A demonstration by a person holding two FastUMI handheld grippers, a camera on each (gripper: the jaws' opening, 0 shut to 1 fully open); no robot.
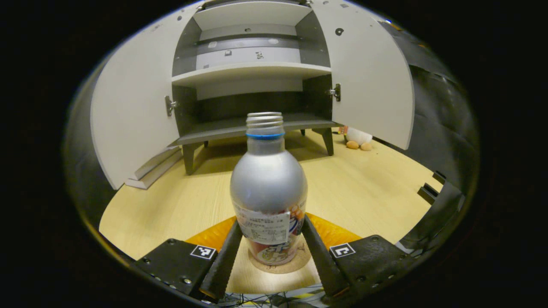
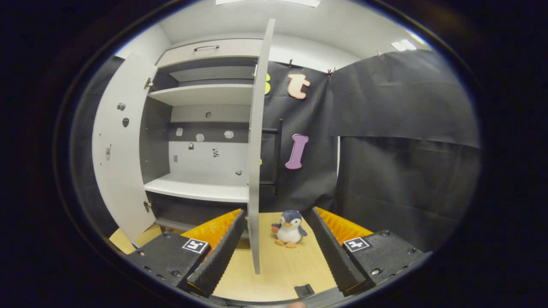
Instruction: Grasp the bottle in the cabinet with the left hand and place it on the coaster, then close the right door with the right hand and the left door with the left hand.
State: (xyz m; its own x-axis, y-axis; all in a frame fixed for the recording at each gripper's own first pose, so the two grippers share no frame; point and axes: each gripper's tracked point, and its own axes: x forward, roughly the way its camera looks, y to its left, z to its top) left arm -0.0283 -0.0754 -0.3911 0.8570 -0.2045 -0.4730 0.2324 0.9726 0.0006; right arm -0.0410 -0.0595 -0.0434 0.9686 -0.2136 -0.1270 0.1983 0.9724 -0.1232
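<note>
Setting the bottle [image 1: 269, 192] on the coaster [image 1: 280, 264], cabinet doors not yet shut.

From the left gripper view we see the left gripper [image 1: 269, 252] with its jaws narrowly parted around the bottle's lower body; whether they press it or have let go, we cannot tell. The bottle stands upright on the coaster on the desk [image 1: 364, 188], before the open cabinet [image 1: 252, 72]. From the right gripper view we see the right gripper [image 2: 274, 244], jaws wide apart and empty, facing the right door [image 2: 256, 171] edge-on, a toy penguin [image 2: 289, 229] beyond. We judge the next move is releasing the bottle, then pushing this door closed.
</note>
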